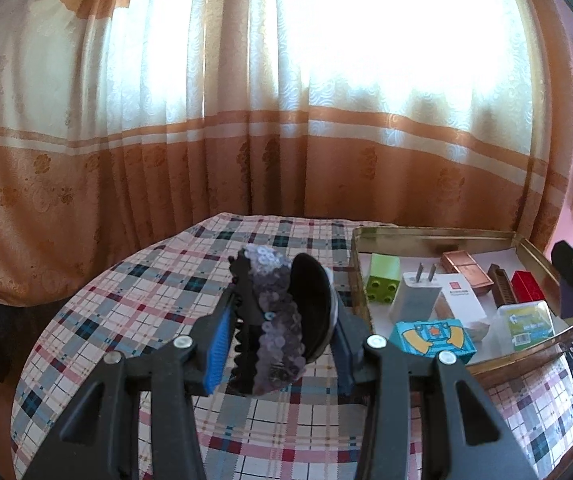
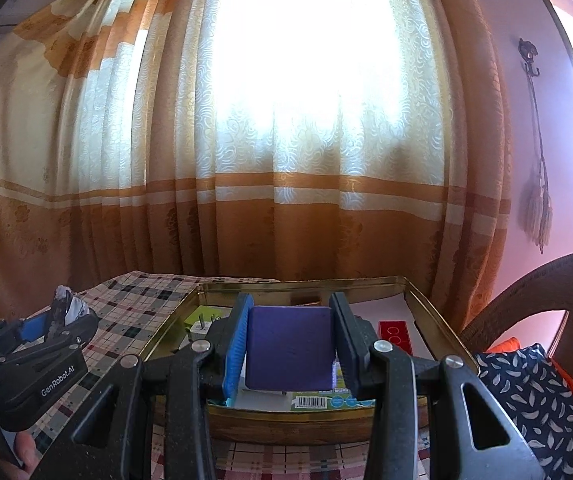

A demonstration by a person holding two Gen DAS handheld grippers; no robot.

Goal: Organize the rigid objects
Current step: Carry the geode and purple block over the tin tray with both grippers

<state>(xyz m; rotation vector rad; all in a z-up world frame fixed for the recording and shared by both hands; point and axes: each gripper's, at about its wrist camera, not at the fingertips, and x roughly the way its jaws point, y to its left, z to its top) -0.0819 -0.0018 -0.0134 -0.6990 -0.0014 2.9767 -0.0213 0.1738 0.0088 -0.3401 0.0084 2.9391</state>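
A hair clip (image 1: 274, 312) is clamped in the left claw (image 1: 282, 320), held off the cloth (image 1: 126, 300) with its black toothed edge against the blue pad and its dark glossy shell against the other jaw. A band of grey sequins runs over the top between the two. It is judged light and stiff but awkward: the shell looks slick and rounded, the sequins give an uneven face, and the hinge could spring if squeezed across the teeth. The present hold across the body seems the sound one. Just to the right of this claw and a little ahead, the tin (image 1: 438, 236) stands on the cloth, already holding a green brick (image 1: 384, 280), a charger (image 1: 416, 296), a red brick (image 1: 526, 286) and several small boxes.

A flat purple block (image 2: 290, 346) is gripped by its two side edges in the right claw (image 2: 290, 350), directly above the near part of the tin (image 2: 418, 292). It is judged rigid, light and matt, so little slip is expected; the edge hold leaves the broad face free for laying it down. Below it, packaging with a barcode can be seen in the tin. Off to the left of this claw the left claw (image 2: 52, 326) is seen over the cloth (image 2: 134, 312).
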